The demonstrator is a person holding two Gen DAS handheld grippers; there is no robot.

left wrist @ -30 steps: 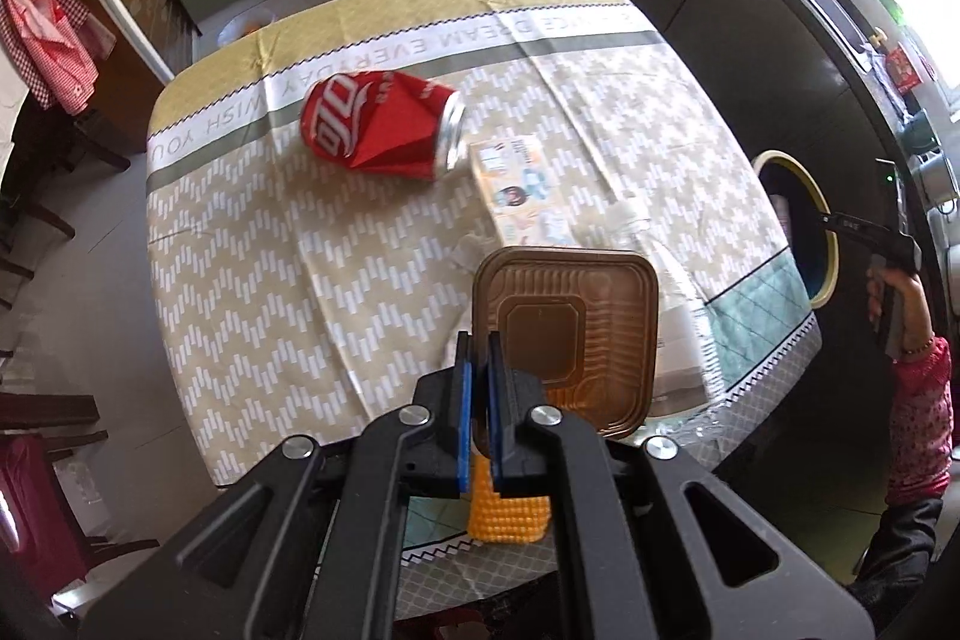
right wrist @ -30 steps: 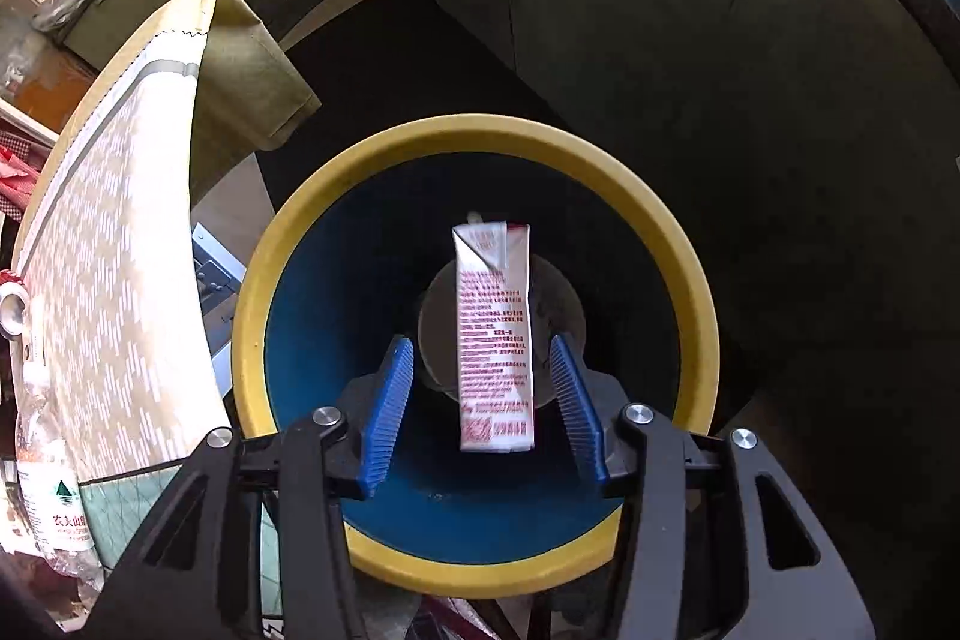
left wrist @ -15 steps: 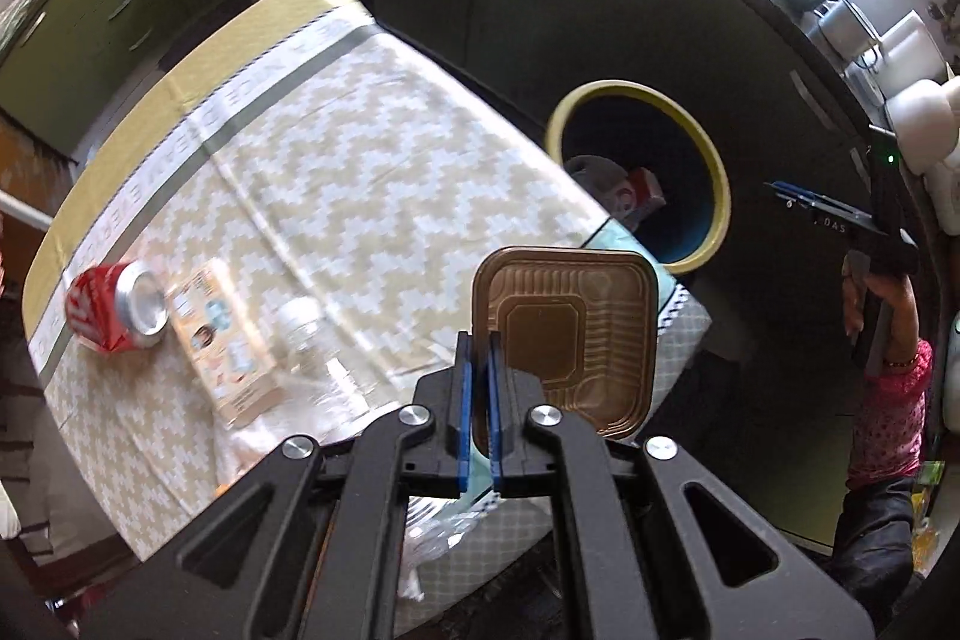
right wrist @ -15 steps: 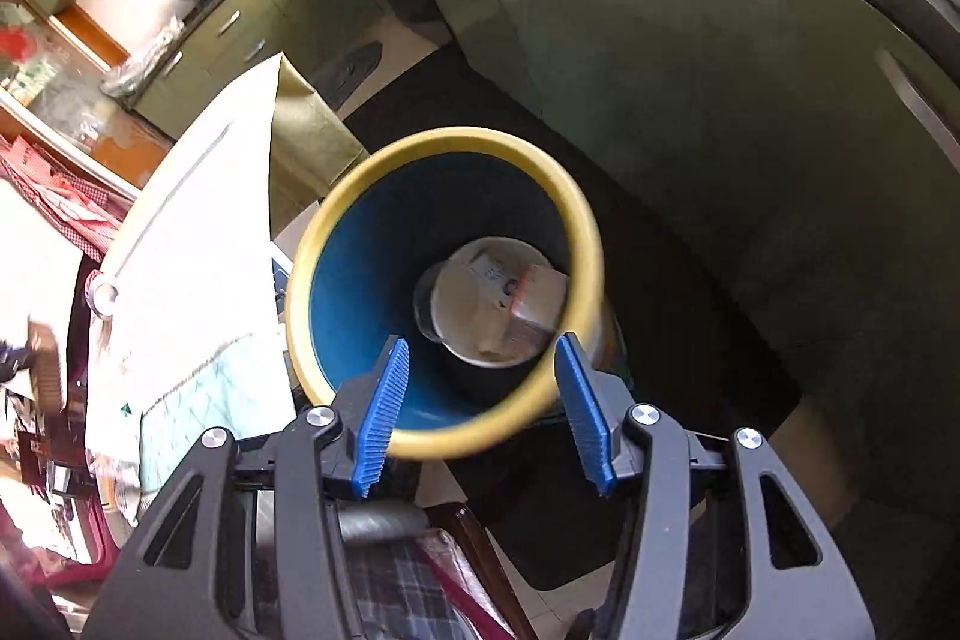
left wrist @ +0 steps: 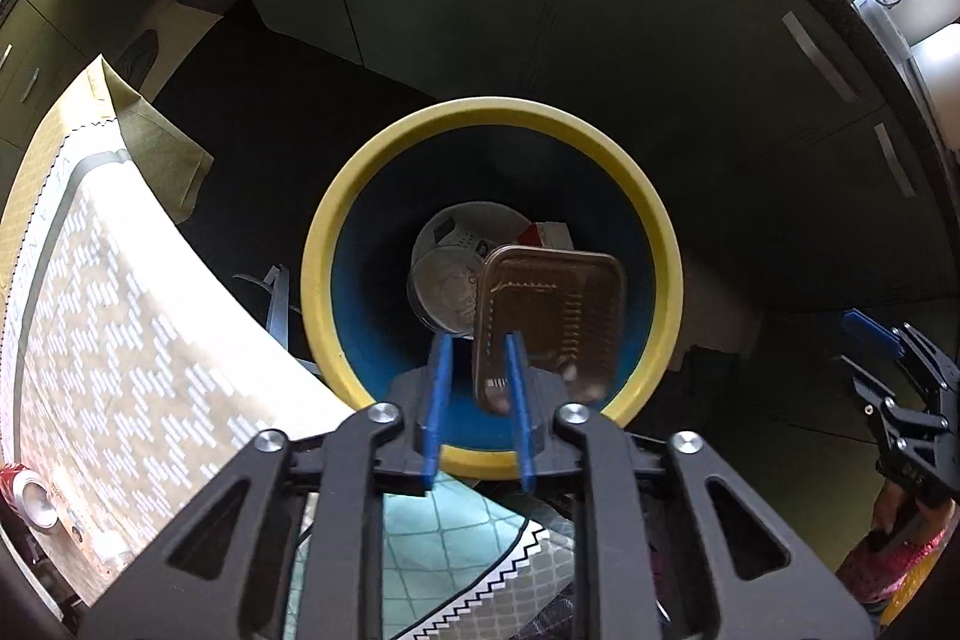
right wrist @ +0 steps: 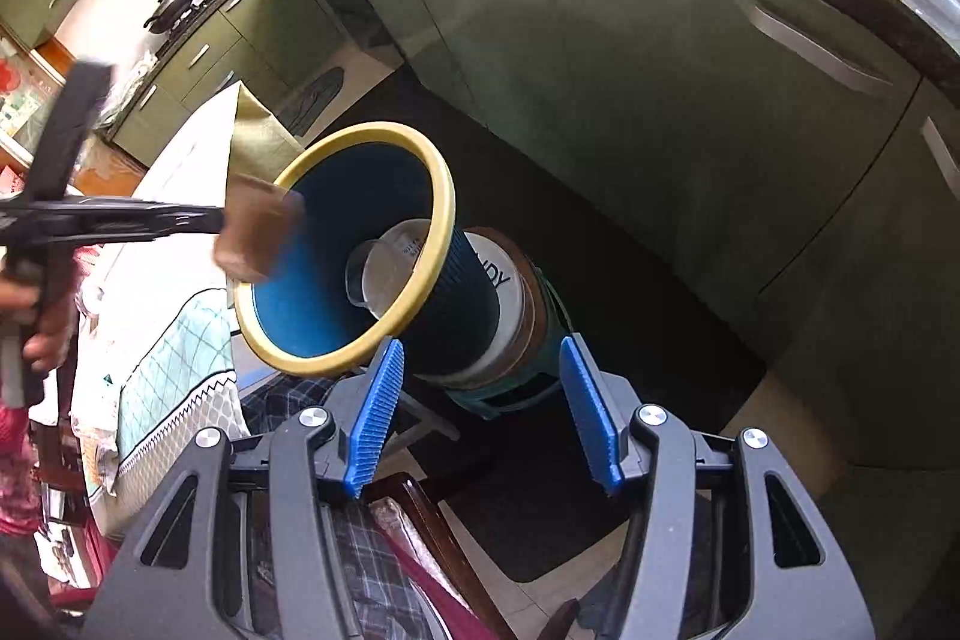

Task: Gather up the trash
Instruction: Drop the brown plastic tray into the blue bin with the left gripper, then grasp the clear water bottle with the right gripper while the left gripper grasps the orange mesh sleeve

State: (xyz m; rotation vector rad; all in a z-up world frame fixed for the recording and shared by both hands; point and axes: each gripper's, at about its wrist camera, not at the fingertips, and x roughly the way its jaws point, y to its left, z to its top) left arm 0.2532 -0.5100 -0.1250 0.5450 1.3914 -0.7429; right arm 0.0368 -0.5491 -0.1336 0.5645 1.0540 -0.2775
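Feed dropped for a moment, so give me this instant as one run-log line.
left tool: open, brown tray loose over bin mouth | right tool: open, empty | bin: cup, carton inside

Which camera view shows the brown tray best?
The left wrist view. The brown tray fills the frame centre, sharp, over the bin, between the open fingers of the left gripper. The right wrist view shows only a blurred brown shape at the bin's rim.
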